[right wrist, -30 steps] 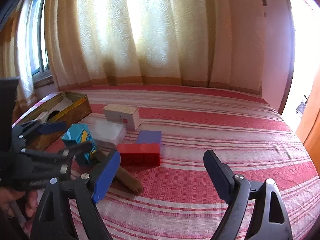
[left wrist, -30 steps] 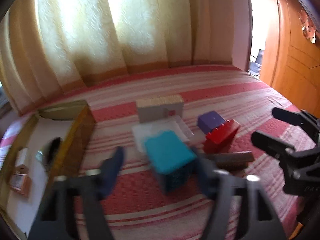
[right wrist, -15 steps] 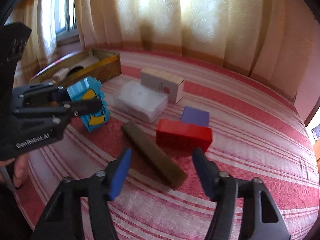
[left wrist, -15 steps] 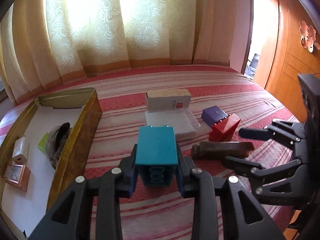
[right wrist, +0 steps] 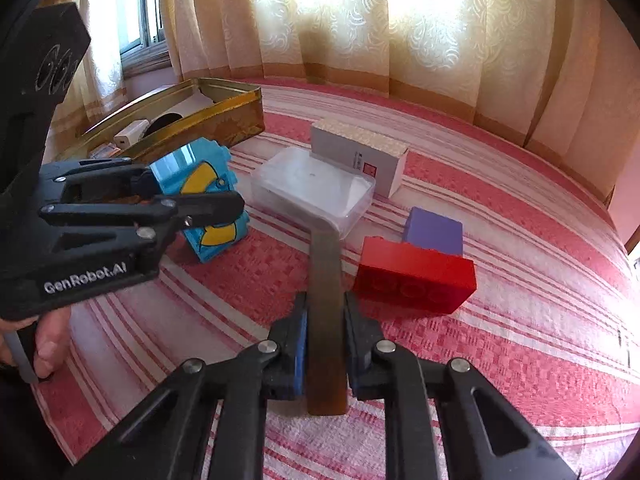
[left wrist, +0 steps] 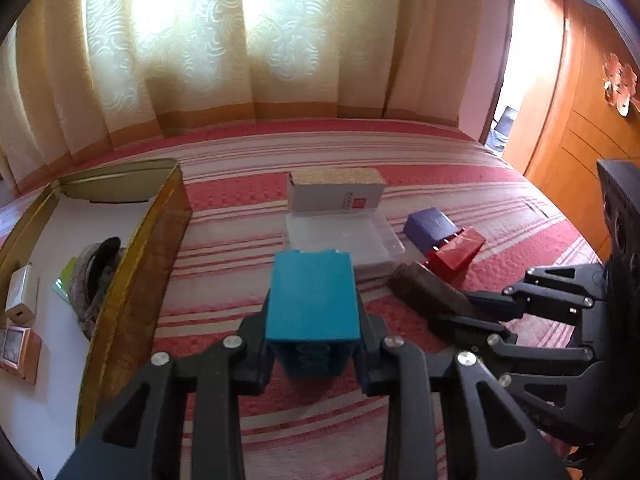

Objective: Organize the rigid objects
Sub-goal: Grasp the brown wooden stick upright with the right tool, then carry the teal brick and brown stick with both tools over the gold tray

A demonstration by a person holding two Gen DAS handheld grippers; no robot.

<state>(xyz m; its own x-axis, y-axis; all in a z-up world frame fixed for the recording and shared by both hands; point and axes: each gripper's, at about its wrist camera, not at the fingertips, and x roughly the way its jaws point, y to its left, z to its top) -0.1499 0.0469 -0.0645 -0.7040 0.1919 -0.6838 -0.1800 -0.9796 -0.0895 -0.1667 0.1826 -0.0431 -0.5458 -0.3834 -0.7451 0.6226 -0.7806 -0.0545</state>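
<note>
My left gripper (left wrist: 314, 364) is shut on a teal block (left wrist: 312, 300) with yellow marks, held just above the striped red bedspread; the block also shows in the right wrist view (right wrist: 200, 196). My right gripper (right wrist: 325, 354) is shut on a long brown bar (right wrist: 326, 300), which also shows in the left wrist view (left wrist: 428, 290). A red block (right wrist: 416, 276), a purple block (right wrist: 434, 230), a clear plastic case (right wrist: 312, 188) and a white carton (right wrist: 360, 156) lie on the bed beyond.
A gold tin box (left wrist: 132, 280) stands open at the left, with small items inside; it also shows in the right wrist view (right wrist: 208, 116). Curtains hang behind the bed. A wooden wardrobe (left wrist: 580, 140) stands at the right.
My left gripper closed on the teal block and lifted it slightly. My right gripper moved down to the brown bar and closed on it.
</note>
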